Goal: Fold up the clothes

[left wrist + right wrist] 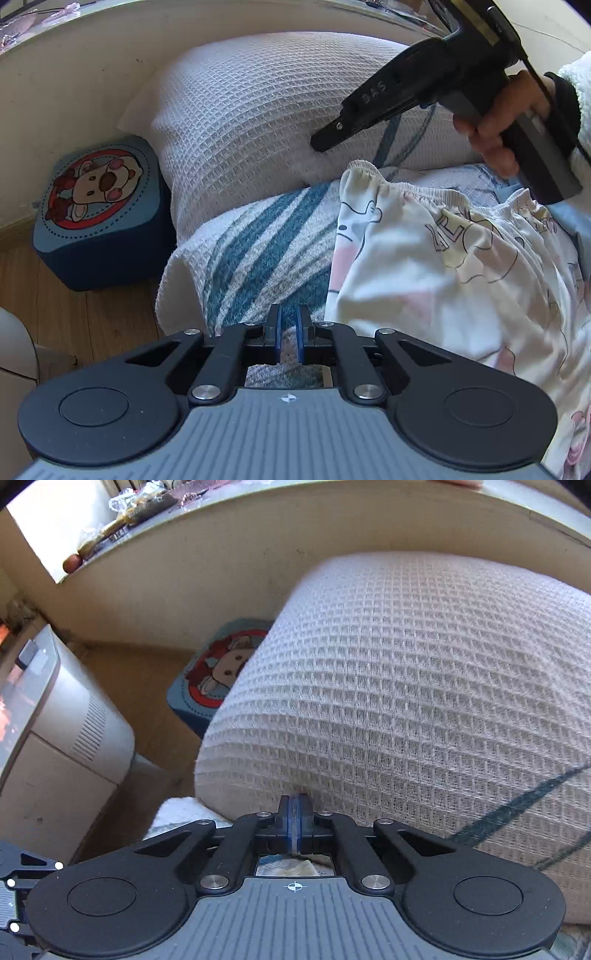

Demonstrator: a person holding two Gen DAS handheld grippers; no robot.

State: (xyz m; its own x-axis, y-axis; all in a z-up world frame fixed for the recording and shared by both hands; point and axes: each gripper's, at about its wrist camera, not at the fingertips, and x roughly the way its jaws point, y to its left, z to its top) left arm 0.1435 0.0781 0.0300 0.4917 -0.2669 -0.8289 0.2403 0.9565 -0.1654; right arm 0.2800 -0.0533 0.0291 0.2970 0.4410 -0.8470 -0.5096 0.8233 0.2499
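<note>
Left wrist: pale cartoon-print garment (461,258) — rumpled, waistband gathered.

Home bedroom: waffle-weave pillow (406,701), cartoon stool (96,218) (wood floor).

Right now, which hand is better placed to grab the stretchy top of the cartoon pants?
Probably right. The right hand-held gripper hangs just beyond the waistband, jaws shut. The left hand-held gripper sits lower, over the striped towel beside the pants.
</note>
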